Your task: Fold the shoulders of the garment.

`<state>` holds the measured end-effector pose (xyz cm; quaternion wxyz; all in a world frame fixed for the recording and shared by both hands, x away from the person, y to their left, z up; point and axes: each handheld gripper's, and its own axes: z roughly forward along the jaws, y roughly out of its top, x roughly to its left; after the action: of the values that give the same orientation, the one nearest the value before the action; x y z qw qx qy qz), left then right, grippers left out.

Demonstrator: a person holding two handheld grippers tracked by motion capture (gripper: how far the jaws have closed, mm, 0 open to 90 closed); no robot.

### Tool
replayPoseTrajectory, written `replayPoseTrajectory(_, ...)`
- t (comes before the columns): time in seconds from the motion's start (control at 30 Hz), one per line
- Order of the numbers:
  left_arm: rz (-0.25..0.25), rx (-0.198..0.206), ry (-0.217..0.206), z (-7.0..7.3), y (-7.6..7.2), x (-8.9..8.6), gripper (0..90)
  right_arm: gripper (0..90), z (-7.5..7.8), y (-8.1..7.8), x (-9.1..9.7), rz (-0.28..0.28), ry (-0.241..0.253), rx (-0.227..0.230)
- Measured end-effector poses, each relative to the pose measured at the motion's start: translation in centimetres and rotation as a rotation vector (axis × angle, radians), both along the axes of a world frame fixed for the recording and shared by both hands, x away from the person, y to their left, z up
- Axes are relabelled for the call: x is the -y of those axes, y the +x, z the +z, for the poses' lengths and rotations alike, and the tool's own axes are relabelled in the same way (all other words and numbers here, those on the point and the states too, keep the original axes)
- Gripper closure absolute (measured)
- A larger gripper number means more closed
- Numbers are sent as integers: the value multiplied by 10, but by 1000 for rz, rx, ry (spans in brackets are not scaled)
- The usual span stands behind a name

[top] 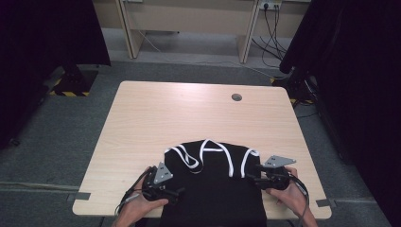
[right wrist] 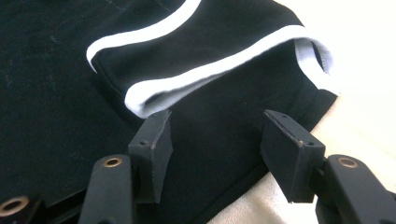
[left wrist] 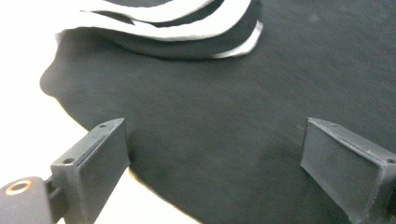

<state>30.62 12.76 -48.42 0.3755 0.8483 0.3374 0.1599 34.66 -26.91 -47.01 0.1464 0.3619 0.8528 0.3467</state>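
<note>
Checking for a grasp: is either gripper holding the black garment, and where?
Nothing held. Left gripper and right gripper stand open over the black garment.

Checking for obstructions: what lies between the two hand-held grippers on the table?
In the high view, just the black garment with white-trimmed edges spans from the left hand-held gripper to the right hand-held gripper.

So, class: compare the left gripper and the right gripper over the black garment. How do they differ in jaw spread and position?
The left gripper has its jaws spread wide over plain black cloth at the garment's left edge; the right gripper holds its jaws narrower, beside a white-trimmed fold at the right edge. Both are open, gripping nothing, each held in a hand at the table's near side.
</note>
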Motion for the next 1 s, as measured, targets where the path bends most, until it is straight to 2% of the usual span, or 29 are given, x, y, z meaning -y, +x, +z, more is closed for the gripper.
replayPoseTrajectory(0.1,9,-7,7,1,-1,1,84,444,0,1,0,1,-23,6)
replayPoseTrajectory(0.23,22,-22,-11,0,6,-1,85,443,0,11,0,-11,-20,3)
replayPoseTrajectory(0.33,46,-24,-12,0,15,-5,85,440,1,21,-2,-13,-24,0)
replayPoseTrajectory(0.43,45,-24,-13,0,20,-6,85,438,1,29,-4,-15,-27,-2)
replayPoseTrajectory(0.47,48,-25,-13,0,26,-7,85,436,2,38,-8,-17,-31,-7)
replayPoseTrajectory(0.7,70,-27,-15,0,44,-10,84,433,1,64,-14,-33,-26,-9)
replayPoseTrajectory(0.9,98,-31,-19,-1,62,-17,82,433,2,79,-17,-44,-26,-12)
replayPoseTrajectory(1.0,101,-31,-18,-1,67,-17,82,433,1,83,-17,-49,-22,-9)
